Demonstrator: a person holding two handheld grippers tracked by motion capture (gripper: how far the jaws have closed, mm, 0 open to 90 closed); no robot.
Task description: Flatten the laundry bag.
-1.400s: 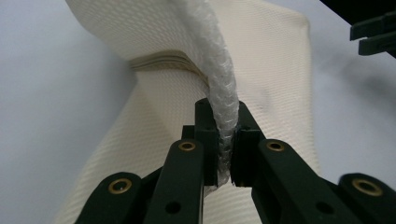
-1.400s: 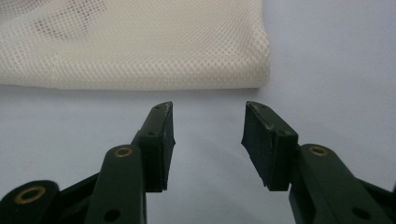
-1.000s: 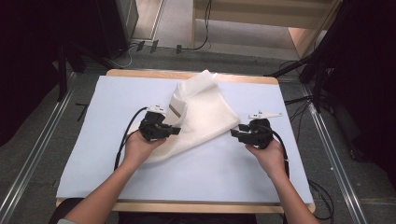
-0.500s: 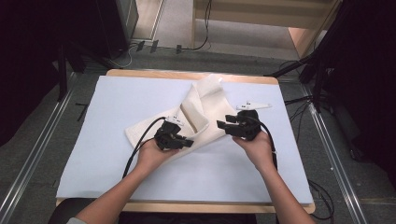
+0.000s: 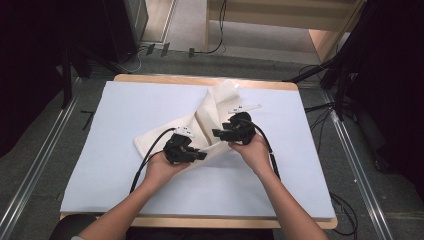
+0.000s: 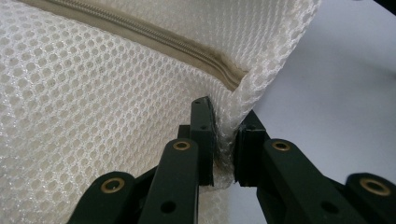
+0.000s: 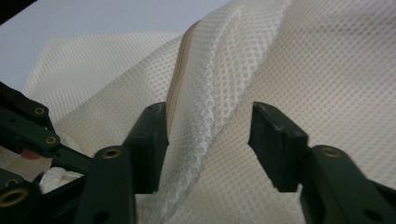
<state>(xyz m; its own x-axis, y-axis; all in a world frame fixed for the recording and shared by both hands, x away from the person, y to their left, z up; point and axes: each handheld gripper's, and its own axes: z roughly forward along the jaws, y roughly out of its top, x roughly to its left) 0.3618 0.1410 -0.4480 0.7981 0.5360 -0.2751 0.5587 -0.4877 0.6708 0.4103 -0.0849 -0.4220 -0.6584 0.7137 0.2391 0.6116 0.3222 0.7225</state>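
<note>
Bare mat (image 5: 125,125) around, probably passable; mesh bag (image 5: 220,100) mid-table

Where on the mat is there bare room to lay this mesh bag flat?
Bare mat lies left of the mesh bag, along the near edge, and right of the right gripper. The middle is crowded: bag, left gripper, both hands.

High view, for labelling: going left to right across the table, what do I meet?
Bare table cover → left gripper → right gripper → bare table cover again.
</note>
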